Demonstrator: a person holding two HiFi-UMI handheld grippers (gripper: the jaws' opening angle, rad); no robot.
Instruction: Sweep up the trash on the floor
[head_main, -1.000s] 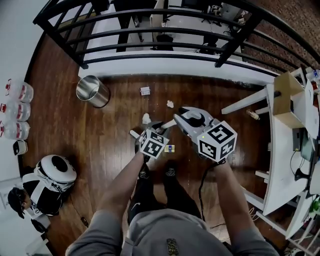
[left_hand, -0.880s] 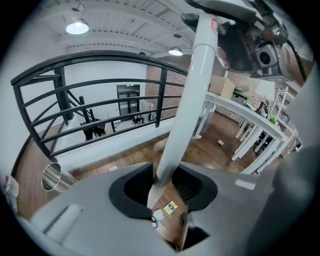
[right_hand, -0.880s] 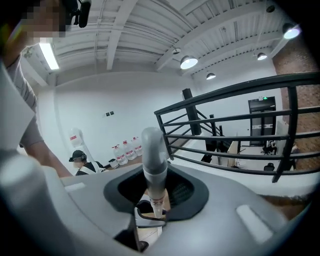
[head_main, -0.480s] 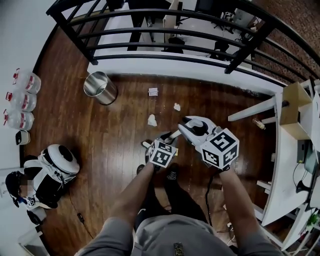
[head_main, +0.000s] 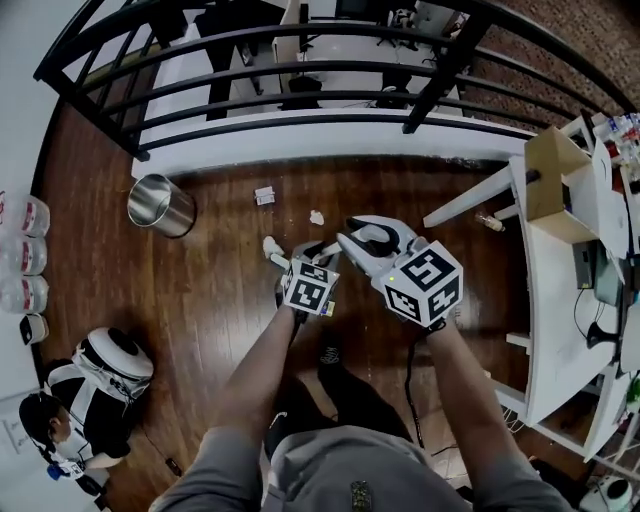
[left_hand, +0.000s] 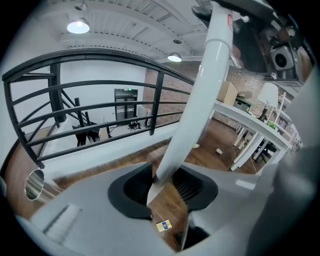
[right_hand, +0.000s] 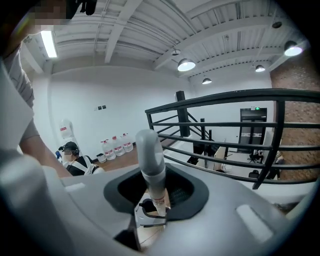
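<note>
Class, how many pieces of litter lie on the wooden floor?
5: a boxy scrap by the railing, a crumpled wad right of it, another wad below-left, a piece by the table leg, and a small card closest in. More may be hidden.

A white paper ball (head_main: 316, 217), a paper lump (head_main: 270, 245), a small box (head_main: 264, 195) and a little card (left_hand: 163, 226) lie apart on the brown floor (head_main: 220, 270). A white pole (left_hand: 200, 100) stands tilted.

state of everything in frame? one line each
White pole with grey end cap: tilted, gripped by both claws.
Left claw: shut on the pole's shaft.
Right claw: shut just below the cap.
Round shiny metal bin: upright, open top.
White crumpled paper scraps: loose on wooden floor, unswept.
Small yellow-and-blue card: flat on floor.
</note>
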